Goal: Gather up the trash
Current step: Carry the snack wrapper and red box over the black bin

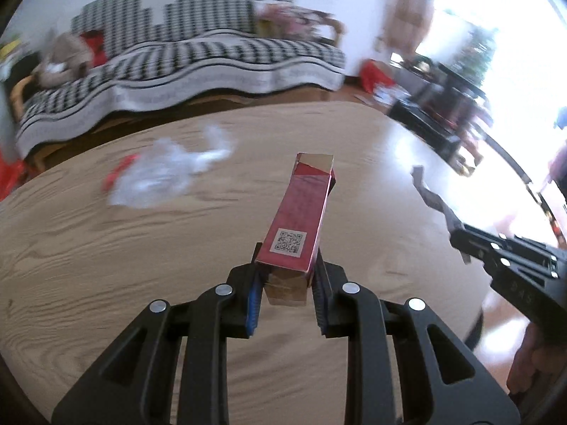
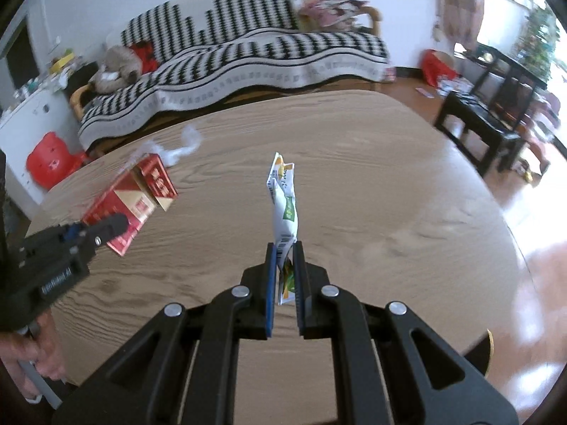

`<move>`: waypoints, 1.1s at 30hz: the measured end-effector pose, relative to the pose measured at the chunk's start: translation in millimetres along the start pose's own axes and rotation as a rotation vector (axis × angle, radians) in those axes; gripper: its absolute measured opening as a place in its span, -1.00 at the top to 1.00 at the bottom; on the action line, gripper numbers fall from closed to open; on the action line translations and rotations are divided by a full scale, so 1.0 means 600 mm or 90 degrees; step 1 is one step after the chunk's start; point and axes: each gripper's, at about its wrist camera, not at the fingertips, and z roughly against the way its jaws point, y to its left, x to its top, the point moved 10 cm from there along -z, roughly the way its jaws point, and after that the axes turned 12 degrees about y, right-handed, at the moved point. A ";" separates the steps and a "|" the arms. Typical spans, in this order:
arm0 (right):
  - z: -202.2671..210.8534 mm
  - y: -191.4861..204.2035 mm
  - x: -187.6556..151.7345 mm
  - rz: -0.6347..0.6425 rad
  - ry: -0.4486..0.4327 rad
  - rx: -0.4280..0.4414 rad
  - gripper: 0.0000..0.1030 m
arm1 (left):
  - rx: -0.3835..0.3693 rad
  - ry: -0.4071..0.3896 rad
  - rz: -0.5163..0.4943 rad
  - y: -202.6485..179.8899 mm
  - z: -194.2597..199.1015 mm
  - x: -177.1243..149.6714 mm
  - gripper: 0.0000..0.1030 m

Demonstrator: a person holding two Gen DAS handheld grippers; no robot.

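My left gripper [image 1: 286, 272] is shut on the near end of a long red carton [image 1: 297, 219] with a QR code, held above the wooden table [image 1: 88, 265]. The same carton [image 2: 131, 205] shows at the left of the right wrist view, with the left gripper [image 2: 106, 230] on it. My right gripper [image 2: 284, 258] is shut on a crumpled white snack wrapper [image 2: 283, 198] that sticks up between its pads. In the left wrist view that wrapper [image 1: 430, 194] looks dark, with the right gripper [image 1: 460, 241] at the right edge. A clear plastic bag [image 1: 166, 173] lies on the table.
A sofa under a black-and-white patterned cover [image 2: 248, 60] runs behind the table. Dark low tables [image 2: 485, 120] stand at the right near a bright window. A red stool [image 2: 53, 159] sits on the floor at left. A hand [image 2: 28, 354] holds the left gripper's handle.
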 end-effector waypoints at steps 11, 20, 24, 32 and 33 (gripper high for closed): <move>0.065 -0.231 -0.108 -0.129 -0.005 -0.059 0.81 | -0.118 0.026 -0.128 -0.269 -0.033 -0.035 0.54; 0.121 -0.401 -0.213 -0.247 -0.008 -0.085 0.81 | -0.186 0.049 -0.232 -0.453 -0.060 -0.107 0.54; 0.135 -0.447 -0.253 -0.284 -0.004 -0.084 0.81 | -0.209 0.068 -0.265 -0.504 -0.075 -0.135 0.54; 0.138 -0.483 -0.295 -0.318 0.016 -0.082 0.81 | -0.217 0.099 -0.306 -0.555 -0.111 -0.166 0.54; 0.139 -0.482 -0.297 -0.318 0.017 -0.084 0.81 | -0.217 0.102 -0.308 -0.557 -0.113 -0.165 0.54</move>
